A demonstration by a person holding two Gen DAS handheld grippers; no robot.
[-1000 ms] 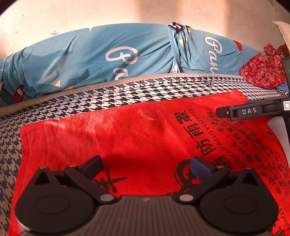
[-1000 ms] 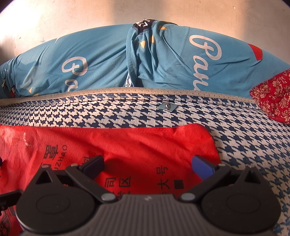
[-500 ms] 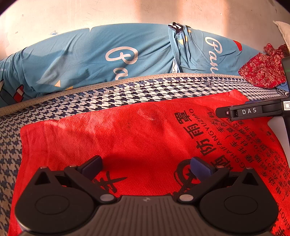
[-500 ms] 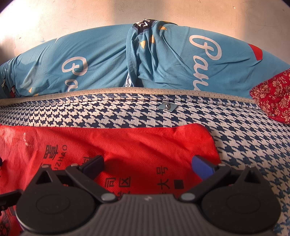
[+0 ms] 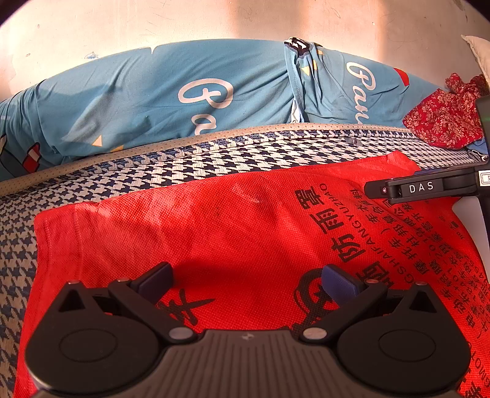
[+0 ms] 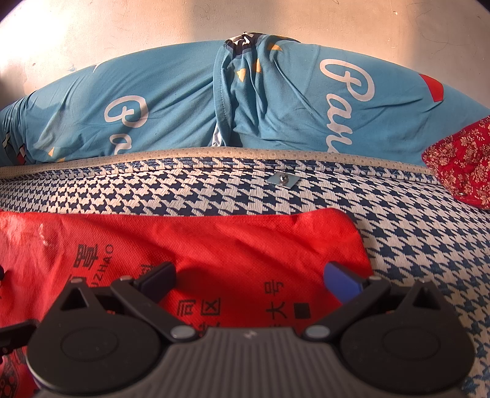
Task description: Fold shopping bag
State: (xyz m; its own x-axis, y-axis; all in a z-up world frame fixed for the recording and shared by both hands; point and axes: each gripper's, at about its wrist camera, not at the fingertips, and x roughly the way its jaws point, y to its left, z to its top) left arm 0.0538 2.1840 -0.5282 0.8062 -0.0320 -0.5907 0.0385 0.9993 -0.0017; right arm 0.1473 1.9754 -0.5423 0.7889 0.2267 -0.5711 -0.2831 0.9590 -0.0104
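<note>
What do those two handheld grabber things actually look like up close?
Each, left gripper and right gripper, has a ribbed grey body, two round black discs with silver pivots, and black arms ending in dark blue pads. The left view shows the other tool's black side bar, lettered DAS in white.

Shopping bag (image 5: 245, 232): bright red non-woven, black printed characters and Latin letters. Mat (image 6: 428, 245): blue-and-white houndstooth, beige dotted border. Bedding roll (image 6: 183, 101): sky blue, white script lettering, small yellow triangles, red patch at right end. Cloth (image 6: 459, 171): red with pale floral print. Left gripper (image 5: 246, 283) and right gripper (image 6: 249, 283): black bodies, dark blue finger pads. Wall (image 5: 214, 18): off-white, warm orange light.
</note>
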